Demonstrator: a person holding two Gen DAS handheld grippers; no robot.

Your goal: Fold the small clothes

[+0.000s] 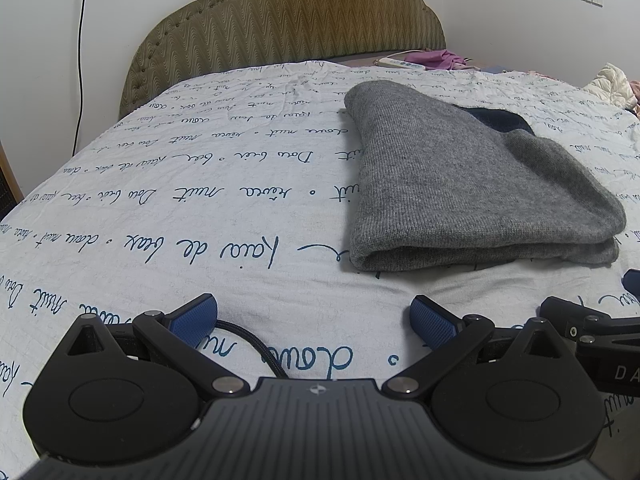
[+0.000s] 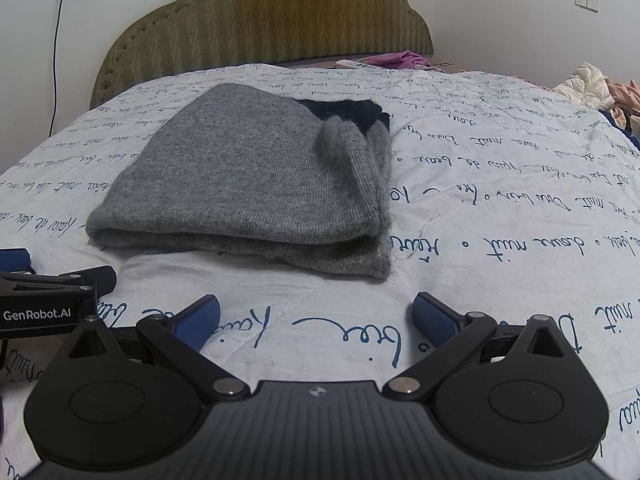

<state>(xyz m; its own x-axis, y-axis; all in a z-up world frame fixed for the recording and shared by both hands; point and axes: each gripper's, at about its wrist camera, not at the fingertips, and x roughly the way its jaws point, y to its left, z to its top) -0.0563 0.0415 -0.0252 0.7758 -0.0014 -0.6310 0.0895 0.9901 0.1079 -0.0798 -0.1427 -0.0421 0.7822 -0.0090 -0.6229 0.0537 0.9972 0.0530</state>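
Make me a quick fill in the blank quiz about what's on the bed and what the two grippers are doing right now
1. The folded knitted garment lying on the bed is mainly ____ in colour.
2. The white bedspread is printed with cursive writing in ____ ink.
3. The left gripper and the right gripper, both with blue textured pads, have their jaws ____ and hold nothing.
4. Behind the bed stands a padded olive headboard with a ____ pattern.

Missing words: grey; blue; open; zigzag

Left gripper point(image 1: 314, 322) low and level, jaws spread wide, holding nothing, right gripper point(image 2: 316, 320) just beside it on the right, likewise wide apart, empty
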